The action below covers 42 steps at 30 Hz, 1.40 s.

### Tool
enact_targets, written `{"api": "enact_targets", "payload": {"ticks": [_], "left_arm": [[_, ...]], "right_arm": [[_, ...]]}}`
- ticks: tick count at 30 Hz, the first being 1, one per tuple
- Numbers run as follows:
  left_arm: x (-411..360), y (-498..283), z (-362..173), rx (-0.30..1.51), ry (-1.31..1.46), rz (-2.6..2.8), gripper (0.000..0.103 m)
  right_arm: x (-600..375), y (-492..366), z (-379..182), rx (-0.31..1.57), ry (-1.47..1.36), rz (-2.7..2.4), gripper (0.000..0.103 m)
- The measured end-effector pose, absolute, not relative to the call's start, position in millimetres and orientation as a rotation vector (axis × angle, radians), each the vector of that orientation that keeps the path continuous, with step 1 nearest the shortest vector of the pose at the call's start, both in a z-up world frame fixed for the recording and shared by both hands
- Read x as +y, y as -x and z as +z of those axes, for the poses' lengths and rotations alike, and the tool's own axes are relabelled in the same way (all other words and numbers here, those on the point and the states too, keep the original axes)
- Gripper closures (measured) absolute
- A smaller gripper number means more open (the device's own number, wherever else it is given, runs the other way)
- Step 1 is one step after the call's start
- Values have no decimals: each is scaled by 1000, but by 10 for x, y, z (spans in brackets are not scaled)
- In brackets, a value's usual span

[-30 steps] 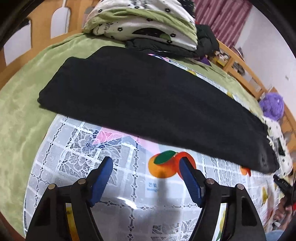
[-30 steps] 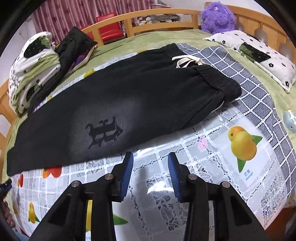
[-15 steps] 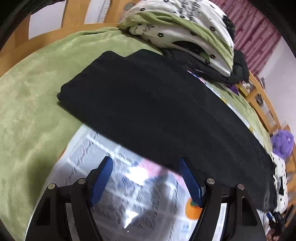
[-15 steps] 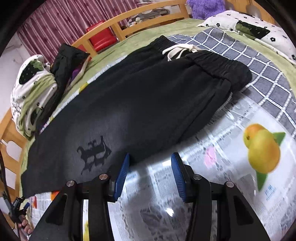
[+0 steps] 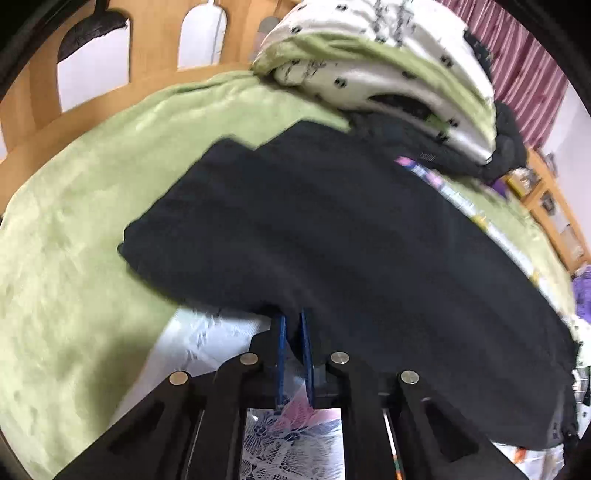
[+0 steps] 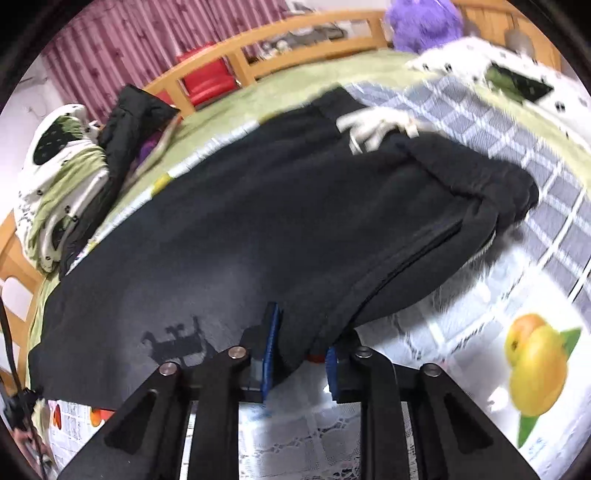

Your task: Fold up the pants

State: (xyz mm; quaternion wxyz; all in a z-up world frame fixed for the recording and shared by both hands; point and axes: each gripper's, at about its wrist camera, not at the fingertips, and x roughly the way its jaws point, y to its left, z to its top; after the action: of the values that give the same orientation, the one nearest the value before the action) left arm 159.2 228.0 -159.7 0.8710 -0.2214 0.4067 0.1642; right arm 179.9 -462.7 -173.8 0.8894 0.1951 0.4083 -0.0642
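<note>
Black pants [image 5: 332, 240] lie flat and lengthwise on the bed, folded leg over leg. In the right wrist view the pants [image 6: 277, 221] show a white drawstring [image 6: 373, 127] at the waistband on the right and a dark printed logo [image 6: 177, 343] near the front. My left gripper [image 5: 294, 326] is shut on the pants' near edge by the leg end, with black cloth pinched between its blue pads. My right gripper [image 6: 301, 350] is closing on the near edge closer to the waist. A hump of cloth fills the space between its pads.
The pants rest on a plastic fruit-print mat [image 6: 461, 332] over a green blanket [image 5: 74, 240]. A rolled white-and-green quilt [image 5: 388, 62] and a black jacket [image 6: 129, 122] lie beyond them. A pillow [image 6: 517, 81], a purple plush [image 6: 424, 22] and a wooden bed rail [image 5: 155, 48] ring the bed.
Both grippers have moved forward from the bare mat to the pants' near edge. The left jaws went from wide open to shut on the cloth. The right jaws narrowed around the edge.
</note>
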Motion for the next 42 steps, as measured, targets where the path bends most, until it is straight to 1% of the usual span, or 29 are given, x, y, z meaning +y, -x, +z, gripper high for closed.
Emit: {"api": "enact_targets", "payload": {"ticks": [5,9,13,20,22,23,24,26,27,28,30,31,32,33,35,37,38,42], "left_arm": [[2206,-1765,-1020,744,348,289,95],[2122,-2037,-661,665,304,252,95],[2014,-2413,-574,624,261,252,95],[1965,-3227,-680,548,229,295,94],[1957,-3391,-801,565,227,317,90],[1960,-3452,-864,590,233,327,80],[1957,-3465,-903,613,234,339,75],[1927,-3428,-938,630,224,329,55],[1902,-3381,-927,624,214,318,50],[1872,-3285,-911,626,193,315,42],[1835,-3121,-882,634,177,311,42],[1826,-3001,-881,650,176,300,39],[1823,-2873,-899,672,184,290,36],[1828,-2727,-943,693,204,277,36],[1845,-2483,-1069,741,245,250,36],[1855,-2264,-1232,796,286,236,36],[1866,-2150,-1338,827,311,225,36],[1967,-1936,-1665,908,438,187,36]], "right_arm": [[-4606,-1991,-1307,783,-377,-62,83],[-4510,-2323,-942,733,-290,-25,85],[-4478,-2748,-749,700,-250,-9,85],[-4609,-3702,-865,708,-267,-34,85],[-4590,-3959,-1050,758,-266,-44,79],[-4576,-4003,-1136,783,-265,-42,78],[-4532,-4074,-1231,817,-244,-41,76],[-4435,-4063,-1298,831,-184,-54,75],[-4405,-4009,-1302,821,-167,-57,74],[-4386,-3930,-1288,807,-157,-57,70],[-4388,-3684,-1232,798,-185,-35,67],[-4385,-3599,-1208,796,-196,-33,65],[-4379,-3485,-1185,801,-201,-30,65],[-4354,-3305,-1167,814,-189,-26,64],[-4338,-3061,-1177,823,-177,-29,60],[-4343,-2738,-1243,844,-174,-36,52],[-4345,-2611,-1294,854,-191,-39,50],[-4372,-2287,-1579,937,-234,-33,49]]}}
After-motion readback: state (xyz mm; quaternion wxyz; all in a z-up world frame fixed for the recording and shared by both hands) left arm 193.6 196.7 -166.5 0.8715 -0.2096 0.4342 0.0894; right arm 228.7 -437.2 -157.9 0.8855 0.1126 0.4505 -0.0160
